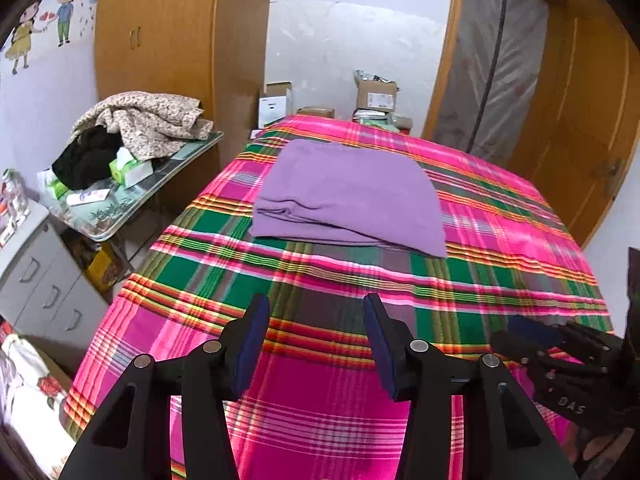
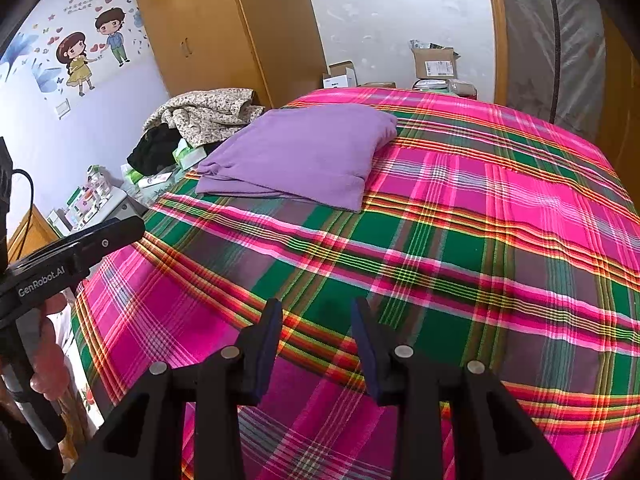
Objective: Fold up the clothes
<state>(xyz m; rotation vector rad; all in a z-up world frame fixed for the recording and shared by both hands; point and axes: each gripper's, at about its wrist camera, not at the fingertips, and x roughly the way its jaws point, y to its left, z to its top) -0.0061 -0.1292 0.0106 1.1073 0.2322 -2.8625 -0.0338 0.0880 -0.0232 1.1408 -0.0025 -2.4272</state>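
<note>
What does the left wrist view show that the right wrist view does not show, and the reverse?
Only the left wrist view shows the grey drawer cabinet and the wooden door at the right. Only the right wrist view shows the hand holding the other tool. Both show the folded purple garment on the pink and green plaid bedcover, the wooden wardrobe and the cartoon wall sticker.

Lighting: bright, even, diffuse indoor light; source not visible. Colour: plaid bedspread (image 1: pixel 500 216) strongly saturated, pink squares near clipping. Shadows: soft, faint, one narrow dark band under the near edge of the folded purple cloth (image 1: pixel 352 196). Glare: mild sheen on the wardrobe (image 1: pixel 160 32) left of the bedspread. Distortion: heavy fisheye in both views; bedspread bulges, black vignette in the corners. Focus: centre sharp, slight softening toward the edges beyond the bedspread
</note>
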